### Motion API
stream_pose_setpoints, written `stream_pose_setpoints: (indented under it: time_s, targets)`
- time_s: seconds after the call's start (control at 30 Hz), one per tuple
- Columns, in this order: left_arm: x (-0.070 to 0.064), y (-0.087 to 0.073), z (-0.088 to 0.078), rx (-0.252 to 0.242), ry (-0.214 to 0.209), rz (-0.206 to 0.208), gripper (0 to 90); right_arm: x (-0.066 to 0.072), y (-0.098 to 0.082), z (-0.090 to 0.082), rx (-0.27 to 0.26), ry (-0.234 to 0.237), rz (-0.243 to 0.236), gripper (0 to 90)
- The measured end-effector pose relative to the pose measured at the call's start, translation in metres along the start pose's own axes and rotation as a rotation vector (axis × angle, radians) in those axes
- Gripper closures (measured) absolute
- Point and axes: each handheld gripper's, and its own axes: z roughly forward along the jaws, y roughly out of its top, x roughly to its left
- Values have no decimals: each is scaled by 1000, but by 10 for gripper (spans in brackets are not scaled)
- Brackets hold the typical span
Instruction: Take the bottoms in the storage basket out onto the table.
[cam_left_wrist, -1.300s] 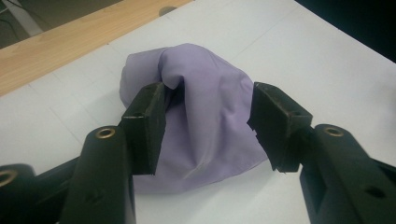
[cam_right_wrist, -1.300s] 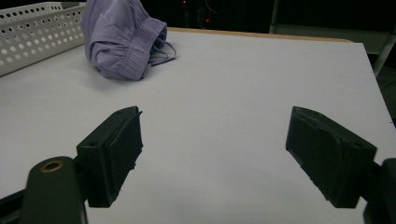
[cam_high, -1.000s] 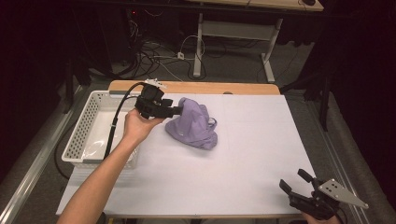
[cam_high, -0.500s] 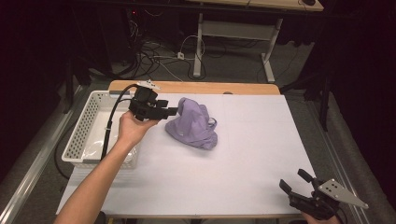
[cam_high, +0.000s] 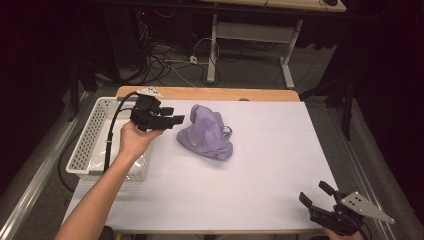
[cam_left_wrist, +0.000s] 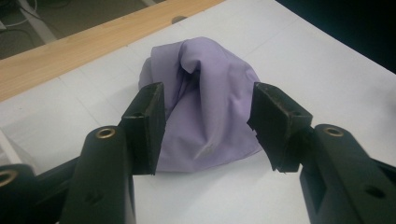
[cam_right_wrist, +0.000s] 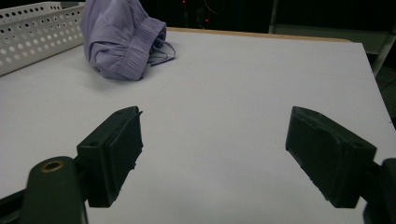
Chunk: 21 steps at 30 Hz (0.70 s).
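A crumpled lilac cloth (cam_high: 206, 132) lies in a heap on the white table top, left of centre. My left gripper (cam_high: 174, 115) hovers just left of it, held level and pointing at it. In the left gripper view the gripper (cam_left_wrist: 208, 100) is open, the cloth (cam_left_wrist: 205, 79) lies a little beyond the pads, and nothing is between them. My right gripper (cam_high: 313, 192) rests low at the table's near right corner. In the right gripper view it (cam_right_wrist: 215, 121) stands wide open over bare table, with the cloth (cam_right_wrist: 121, 39) far off.
A white perforated basket (cam_high: 92, 135) stands at the table's left edge, under the left forearm, with something pale lying in it. A wooden strip (cam_high: 200, 93) runs along the far edge. Cables and desk legs lie on the floor beyond.
The left gripper has drawn back to the left, away from the cloth and toward the basket. The cloth and the right gripper have stayed put.
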Motion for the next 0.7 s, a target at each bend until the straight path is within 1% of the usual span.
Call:
stream_pose_setpoints:
  time_s: [0.13,0.23,0.3,0.33,0.37,0.57,0.7]
  targets:
    - [1,-3,-2,3,4,-4,444,0,0,0,0,0,0,194]
    - [0,-4,-4,-1,10,1,444,0,0,0,0,0,0,194]
    - [-1,-4,-7,-2,18,11,444,0,0,0,0,-1,1,194]
    - [-3,-5,-8,4,33,27,444,0,0,0,0,0,-1,194]
    - [-3,-5,-9,5,36,32,444,0,0,0,1,0,-1,194]
    - [-3,-7,-11,0,37,31,444,0,0,0,0,-1,0,194]
    - [-1,-10,-13,-7,38,22,444,0,0,0,1,0,0,194]
